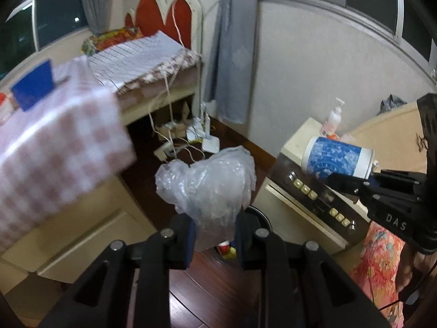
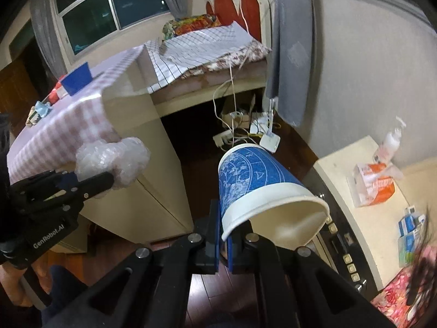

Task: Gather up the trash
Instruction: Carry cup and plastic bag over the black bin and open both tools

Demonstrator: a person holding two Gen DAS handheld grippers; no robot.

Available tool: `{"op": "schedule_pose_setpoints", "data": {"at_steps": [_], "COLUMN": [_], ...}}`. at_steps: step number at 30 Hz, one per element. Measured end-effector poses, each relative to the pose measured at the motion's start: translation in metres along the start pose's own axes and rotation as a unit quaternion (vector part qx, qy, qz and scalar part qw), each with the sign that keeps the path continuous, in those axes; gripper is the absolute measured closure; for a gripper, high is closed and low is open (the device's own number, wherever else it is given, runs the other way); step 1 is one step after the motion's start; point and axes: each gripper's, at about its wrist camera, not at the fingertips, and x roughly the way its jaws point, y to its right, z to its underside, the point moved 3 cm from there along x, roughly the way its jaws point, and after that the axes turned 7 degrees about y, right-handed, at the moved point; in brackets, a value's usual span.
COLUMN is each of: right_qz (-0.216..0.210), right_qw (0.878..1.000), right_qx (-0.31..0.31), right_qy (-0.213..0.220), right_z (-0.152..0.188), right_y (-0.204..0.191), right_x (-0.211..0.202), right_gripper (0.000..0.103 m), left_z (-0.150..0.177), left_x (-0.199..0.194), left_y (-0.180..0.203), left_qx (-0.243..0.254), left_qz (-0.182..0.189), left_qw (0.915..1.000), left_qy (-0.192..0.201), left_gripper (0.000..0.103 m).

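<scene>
Now my left gripper (image 1: 215, 235) has its fingers pinched on the crumpled plastic bag (image 1: 210, 180), carried clear of the tabletop (image 1: 54, 147). My right gripper (image 2: 222, 248) is clamped tight on the paper cup's (image 2: 262, 188) rim, so both pieces hang ready for the bin (image 1: 259, 216) below.

Place: a home bedroom.
Bed: red padded headboard (image 1: 161, 13), pillow (image 1: 114, 38), checked bedspread (image 1: 139, 54).
Windows: dark panes, grey curtain (image 1: 232, 49).
Floor: dark wood (image 1: 213, 287), charging cables (image 1: 177, 142).
Bedside: lotion bottle (image 1: 335, 114).
</scene>
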Motion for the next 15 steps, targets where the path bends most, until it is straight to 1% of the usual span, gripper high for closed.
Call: {"op": "schedule_pose_setpoints", "data": {"at_steps": [5, 10, 15], "right_qz": [0.004, 0.003, 0.000], "right_qw": [1.000, 0.999, 0.997], "right_qx": [0.004, 0.003, 0.008], "right_qy": [-0.023, -0.047, -0.071], "right_z": [0.015, 0.030, 0.044], "right_y": [0.019, 0.033, 0.045], "right_x": [0.021, 0.044, 0.070], "right_gripper": [0.099, 0.099, 0.099], "left_z": [0.009, 0.019, 0.037], "left_x": [0.028, 0.052, 0.081], "left_y": [0.010, 0.016, 0.022], "left_qx": [0.007, 0.004, 0.001], "left_qz": [0.010, 0.025, 0.038], "left_qw": [0.9996, 0.9985, 0.9959], "left_qy": [-0.025, -0.049, -0.082], "left_gripper": [0.078, 0.078, 0.078]}}
